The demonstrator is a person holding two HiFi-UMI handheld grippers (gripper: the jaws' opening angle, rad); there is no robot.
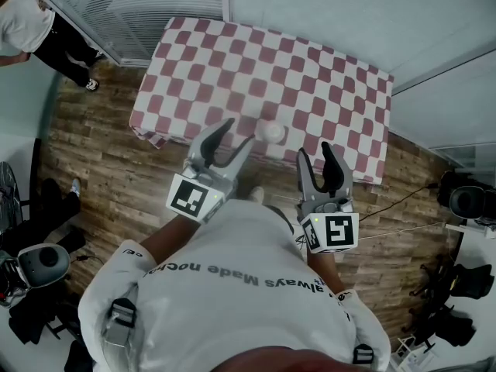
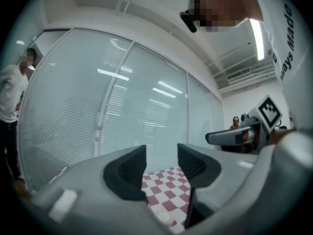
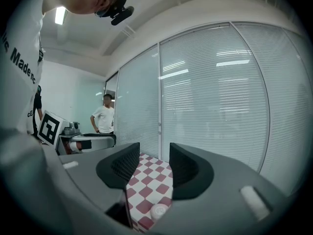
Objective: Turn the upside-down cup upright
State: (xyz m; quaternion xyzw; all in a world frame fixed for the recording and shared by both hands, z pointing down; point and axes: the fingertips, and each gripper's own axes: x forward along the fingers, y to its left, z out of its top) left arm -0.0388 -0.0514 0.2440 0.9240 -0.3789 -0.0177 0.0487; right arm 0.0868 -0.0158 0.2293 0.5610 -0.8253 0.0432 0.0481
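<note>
- Head view: the cup sits on the checked tablecloth, close to the table's near edge and apparently still mouth-down. The left gripper hovers just beside it on its left. The right gripper hangs near it on its right, and neither touches it. A bystander stands well apart. This looks like the approach step, with no grip made yet.
- Left gripper view: the jaws stand partly apart with nothing between them, and only the cloth shows through the gap. The cup lies low in the frame, below the pads rather than within them.
- Right gripper view: these jaws are also partly apart and empty, with the cup below the gap. The next move probably calls for one gripper to sink to the cup's height and open wide enough to span its wall. It would then close on the side, lift, and roll half a turn before setting the cup down. A light cup this near the edge could be nudged off.
</note>
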